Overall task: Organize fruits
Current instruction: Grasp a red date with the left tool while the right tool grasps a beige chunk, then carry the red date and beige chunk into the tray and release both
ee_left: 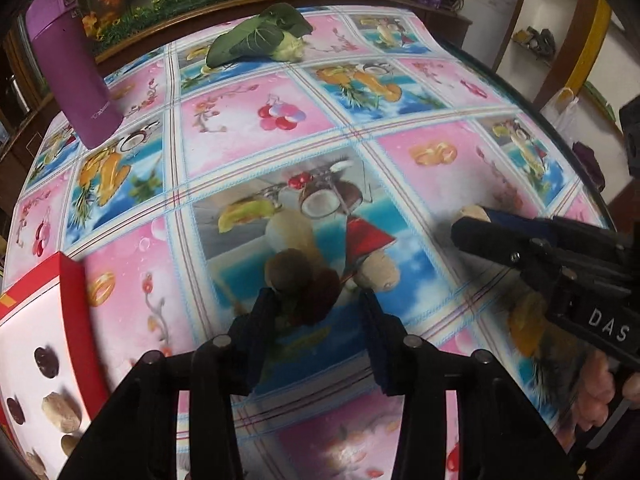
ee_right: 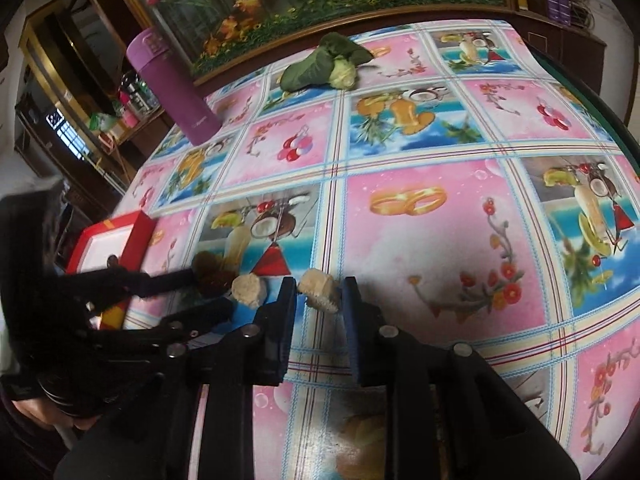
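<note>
A pale fruit piece is clamped by the right gripper; the left gripper is spread around dark fruits on the patterned tablecloth, a purple flask at ten o'clock.

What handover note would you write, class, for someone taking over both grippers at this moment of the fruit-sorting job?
Left gripper: open, fingers astride a brown fruit and a dark red fruit on the tablecloth; not clamped.
Right gripper: shut on a pale chunk, low over the cloth.
A second pale chunk lies loose between the two grippers.
Red box, at the left edge: already holds several dark and tan pieces.
Left to do: probably box the held chunk, the two fruits and the loose chunk.
</note>
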`<state>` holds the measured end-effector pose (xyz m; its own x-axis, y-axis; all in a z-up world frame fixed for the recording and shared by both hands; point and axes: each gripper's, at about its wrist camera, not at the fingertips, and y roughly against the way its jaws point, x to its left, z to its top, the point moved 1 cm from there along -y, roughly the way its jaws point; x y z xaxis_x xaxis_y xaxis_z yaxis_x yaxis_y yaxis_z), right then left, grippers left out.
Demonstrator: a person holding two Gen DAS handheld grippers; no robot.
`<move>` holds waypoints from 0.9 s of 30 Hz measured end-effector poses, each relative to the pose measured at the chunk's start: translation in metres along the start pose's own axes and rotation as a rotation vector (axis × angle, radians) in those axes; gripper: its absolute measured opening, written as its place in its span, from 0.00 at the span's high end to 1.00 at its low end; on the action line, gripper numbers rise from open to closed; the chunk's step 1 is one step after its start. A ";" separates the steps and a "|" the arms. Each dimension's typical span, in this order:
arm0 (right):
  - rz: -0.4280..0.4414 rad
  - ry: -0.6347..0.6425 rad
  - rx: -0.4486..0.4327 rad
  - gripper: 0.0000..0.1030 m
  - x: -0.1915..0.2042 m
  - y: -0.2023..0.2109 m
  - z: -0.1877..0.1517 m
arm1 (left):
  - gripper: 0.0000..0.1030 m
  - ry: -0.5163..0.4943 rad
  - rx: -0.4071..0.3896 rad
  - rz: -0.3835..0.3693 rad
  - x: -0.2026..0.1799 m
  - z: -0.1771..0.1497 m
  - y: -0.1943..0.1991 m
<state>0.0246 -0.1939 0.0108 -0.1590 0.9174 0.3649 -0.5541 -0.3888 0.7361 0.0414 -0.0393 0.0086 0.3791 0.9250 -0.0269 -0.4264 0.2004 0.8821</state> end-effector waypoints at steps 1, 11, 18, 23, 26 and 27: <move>-0.001 -0.004 -0.001 0.76 -0.001 0.000 0.000 | 0.64 0.003 -0.005 0.001 0.000 0.001 -0.001; 0.017 -0.029 -0.012 0.76 -0.005 0.005 0.002 | 0.75 -0.001 -0.031 0.011 0.000 -0.007 0.003; 0.034 -0.030 -0.015 0.76 -0.003 0.006 0.001 | 0.76 0.072 -0.036 -0.008 0.006 -0.026 0.016; 0.056 -0.008 -0.028 0.76 0.010 0.007 -0.004 | 0.76 0.123 -0.084 -0.002 0.014 -0.045 0.042; 0.101 0.022 -0.018 0.76 0.029 0.004 -0.010 | 0.76 0.153 -0.144 0.024 0.027 -0.058 0.071; 0.116 0.031 -0.012 0.76 0.036 0.004 -0.012 | 0.76 0.160 -0.159 0.045 0.031 -0.062 0.078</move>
<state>0.0076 -0.1615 0.0199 -0.2477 0.8684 0.4295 -0.5403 -0.4918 0.6828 -0.0310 0.0253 0.0473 0.2270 0.9710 -0.0749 -0.5687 0.1946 0.7992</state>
